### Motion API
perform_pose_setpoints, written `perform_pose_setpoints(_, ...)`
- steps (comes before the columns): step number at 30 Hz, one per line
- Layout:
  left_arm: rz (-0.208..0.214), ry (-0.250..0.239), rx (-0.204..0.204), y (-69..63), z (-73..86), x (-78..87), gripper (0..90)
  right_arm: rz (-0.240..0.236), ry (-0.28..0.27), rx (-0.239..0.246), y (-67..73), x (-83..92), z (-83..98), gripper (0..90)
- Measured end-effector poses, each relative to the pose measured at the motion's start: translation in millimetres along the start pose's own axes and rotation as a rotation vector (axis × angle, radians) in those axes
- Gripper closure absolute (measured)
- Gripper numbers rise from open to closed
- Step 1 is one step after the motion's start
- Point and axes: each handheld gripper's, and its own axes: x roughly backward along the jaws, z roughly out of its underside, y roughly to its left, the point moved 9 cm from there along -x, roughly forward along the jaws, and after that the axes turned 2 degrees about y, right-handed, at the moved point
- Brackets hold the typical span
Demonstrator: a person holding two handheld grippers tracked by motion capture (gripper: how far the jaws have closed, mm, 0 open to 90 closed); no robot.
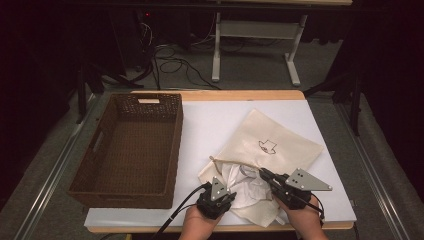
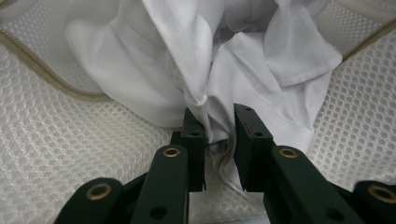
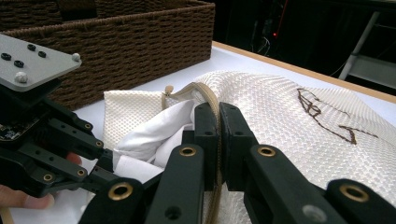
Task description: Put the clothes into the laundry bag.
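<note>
While the right claw [image 3: 218, 140] stays out of the picture's centre at about five o'clock on the table [image 1: 210, 120] in the high view, its two jaws are clenched on the zipper edge [image 3: 212, 105] of the cream mesh bag [image 1: 280, 142], pinching the beige trim at the bag's mouth. That bag lies on the white table surface at roughly four o'clock from the table's middle, its closed end pointing toward two o'clock and its open mouth toward the person at six o'clock; a small dark embroidered mark [image 1: 267, 146] shows on its upper face. White cloth [image 2: 205, 70] spills from the mouth, bunched and creased between the two hands. The left claw [image 2: 219, 135], at about six o'clock in the high view, has its jaws pressed on a fold of that white cloth, which is gathered tight between the pads. Mesh of the bag lies on both sides of the cloth in the left gripper view. A brown woven basket [image 1: 127, 145] stands at nine o'clock, well apart from the bag's body but near its mouth corner. The person's hands [image 1: 200, 225] come in from six o'clock.
</note>
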Motion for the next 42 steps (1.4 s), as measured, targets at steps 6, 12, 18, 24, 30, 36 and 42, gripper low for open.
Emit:
perform_pose_setpoints(6, -0.019, -0.007, -0.023, -0.4, 1.4, 13.5, 76.1, -0.007, -0.006, 0.004, 3.8, 0.3, -2.0, 88.1)
perform_pose_setpoints(12, -0.036, -0.027, -0.048, -0.9, -5.6, 24.5, 75.8, -0.014, -0.008, 0.014, 8.0, -0.5, -3.0, 88.1)
perform_pose_setpoints(18, -0.041, -0.034, -0.056, -2.4, -12.5, 15.5, 76.0, -0.015, -0.007, 0.010, 7.7, -0.5, -2.3, 88.1)
perform_pose_setpoints(24, -0.052, -0.047, -0.045, 0.5, -20.0, 1.3, 76.0, -0.017, -0.008, 0.013, 7.8, 0.1, -2.8, 88.1)
perform_pose_setpoints(30, -0.062, -0.054, -0.045, 3.5, -30.1, -11.4, 76.0, -0.012, -0.013, 0.014, 6.4, 0.7, -3.3, 88.1)
perform_pose_setpoints(36, -0.074, -0.062, -0.054, 2.8, -38.7, -21.8, 75.9, -0.014, -0.016, 0.014, 5.4, 1.1, -3.6, 88.1)
perform_pose_setpoints(42, -0.086, -0.066, -0.057, 3.4, -46.0, -33.3, 75.7, -0.005, -0.011, 0.007, 4.3, 0.6, -2.6, 88.1)
